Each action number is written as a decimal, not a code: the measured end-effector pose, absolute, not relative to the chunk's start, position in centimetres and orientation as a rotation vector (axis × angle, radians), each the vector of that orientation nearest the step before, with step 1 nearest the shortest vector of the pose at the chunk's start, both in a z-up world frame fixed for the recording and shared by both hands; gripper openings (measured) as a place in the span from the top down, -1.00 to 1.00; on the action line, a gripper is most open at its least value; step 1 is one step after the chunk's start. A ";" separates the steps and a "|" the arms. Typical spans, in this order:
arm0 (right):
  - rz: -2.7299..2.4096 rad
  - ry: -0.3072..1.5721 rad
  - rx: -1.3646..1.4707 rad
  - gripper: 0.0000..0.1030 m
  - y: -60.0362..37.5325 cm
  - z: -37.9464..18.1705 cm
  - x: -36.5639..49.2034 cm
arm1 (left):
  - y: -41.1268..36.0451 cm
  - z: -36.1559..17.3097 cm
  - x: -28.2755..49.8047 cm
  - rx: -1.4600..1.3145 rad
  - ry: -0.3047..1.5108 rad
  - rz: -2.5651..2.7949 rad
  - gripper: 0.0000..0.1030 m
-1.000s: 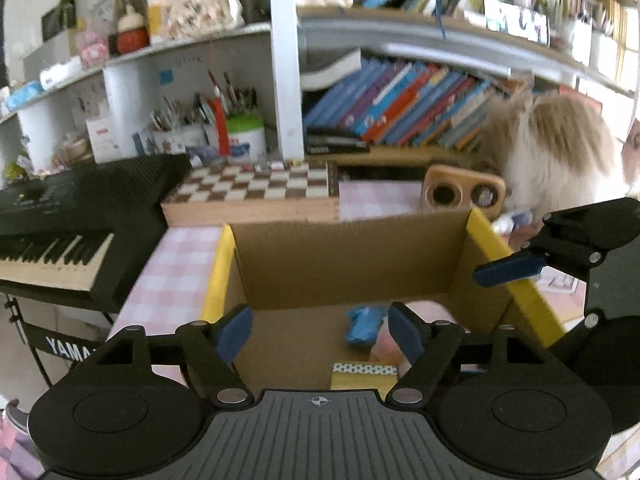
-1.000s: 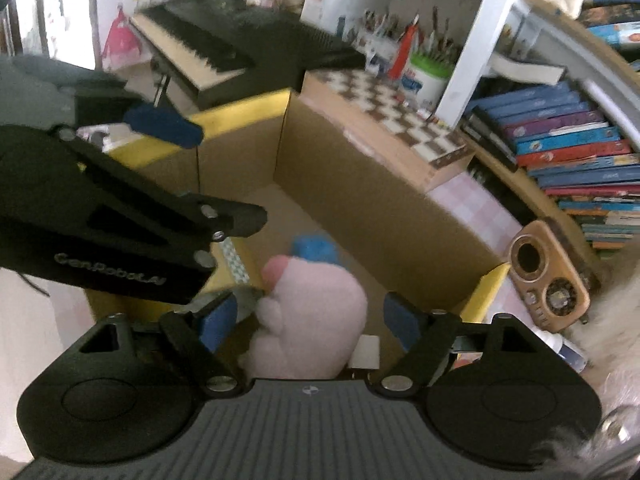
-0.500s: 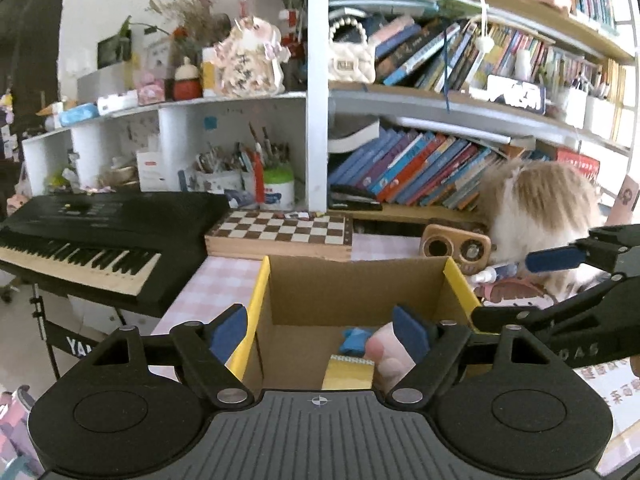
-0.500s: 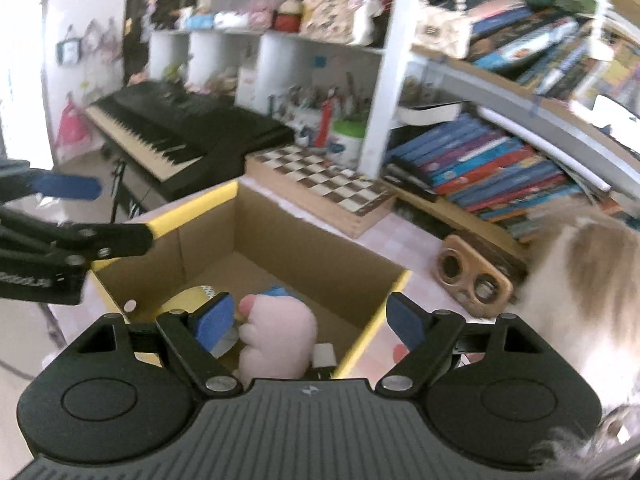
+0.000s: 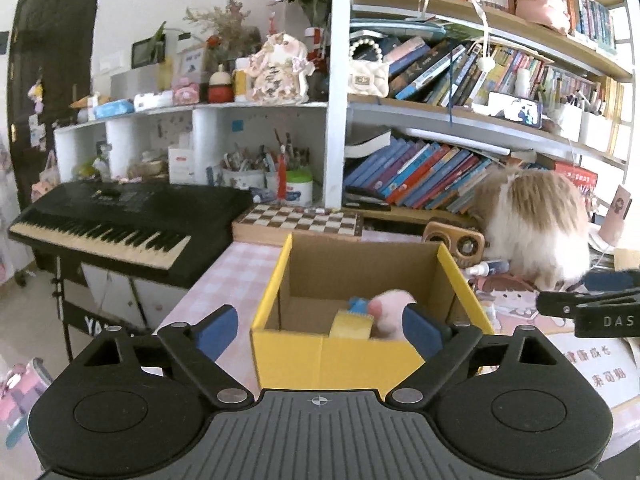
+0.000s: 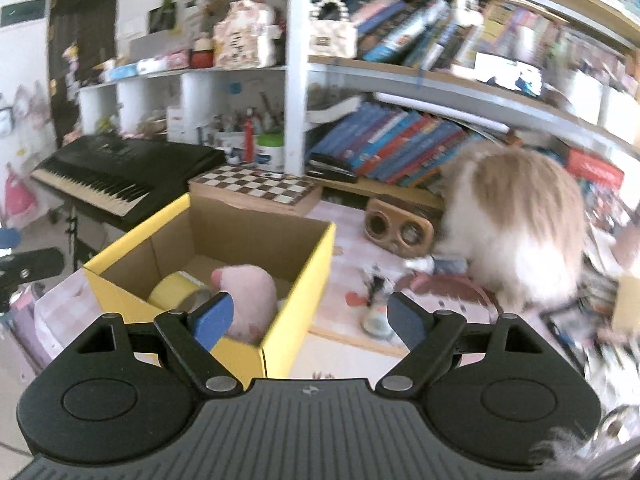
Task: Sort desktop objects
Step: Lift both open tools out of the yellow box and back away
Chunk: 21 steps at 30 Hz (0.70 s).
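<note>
A yellow cardboard box stands open on the pink checked table; it also shows in the right wrist view. Inside lie a pink plush toy, a yellow tape roll and a small blue item. My left gripper is open and empty, in front of the box's near wall. My right gripper is open and empty, over the box's near right corner. The right gripper's fingers show at the right edge of the left wrist view.
A fluffy cat sits on the table right of the box, by a wooden speaker, a small bottle and papers. A chessboard box lies behind the yellow box. A black keyboard stands left. Bookshelves fill the back.
Both grippers have pulled back and up out of the box, staying open. The box now lies farther ahead, and the right view has swung right toward the cat.
</note>
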State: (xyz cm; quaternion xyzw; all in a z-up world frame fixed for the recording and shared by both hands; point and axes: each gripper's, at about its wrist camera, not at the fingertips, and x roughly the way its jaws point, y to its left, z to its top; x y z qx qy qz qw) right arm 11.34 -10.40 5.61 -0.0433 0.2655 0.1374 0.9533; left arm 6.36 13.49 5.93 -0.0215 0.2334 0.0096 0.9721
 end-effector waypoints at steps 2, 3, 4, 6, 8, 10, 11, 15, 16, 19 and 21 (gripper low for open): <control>0.260 0.552 -0.066 -0.62 -10.6 5.0 10.5 | 13.6 5.5 5.6 -0.054 0.482 0.027 -0.78; 0.249 0.560 -0.059 -0.62 -10.7 4.6 9.9 | 13.7 5.3 5.2 -0.058 0.487 0.030 -0.78; 0.241 0.568 -0.056 -0.62 -10.7 4.2 9.4 | 13.7 5.1 4.8 -0.062 0.493 0.033 -0.78; 0.231 0.582 -0.053 -0.62 -10.6 3.5 8.5 | 13.6 4.5 3.9 -0.068 0.507 0.032 -0.78; 0.225 0.596 -0.054 -0.62 -10.4 2.9 7.5 | 13.4 4.0 3.1 -0.068 0.524 0.026 -0.78; 0.218 0.613 -0.056 -0.62 -10.1 2.2 6.6 | 13.1 3.5 2.4 -0.065 0.537 0.013 -0.78; 0.215 0.619 -0.056 -0.62 -10.0 1.9 6.2 | 13.0 3.3 2.1 -0.062 0.544 0.006 -0.78; 0.212 0.646 -0.064 -0.62 -9.5 0.9 4.5 | 12.6 2.7 1.0 -0.062 0.564 -0.012 -0.78; 0.213 0.650 -0.066 -0.62 -9.4 0.7 4.1 | 12.5 2.5 0.7 -0.063 0.567 -0.015 -0.78; 0.218 0.664 -0.071 -0.62 -9.1 0.3 3.2 | 12.3 2.2 0.0 -0.066 0.575 -0.021 -0.78; 0.221 0.674 -0.072 -0.62 -8.9 0.0 2.6 | 12.3 2.0 -0.5 -0.072 0.580 -0.021 -0.78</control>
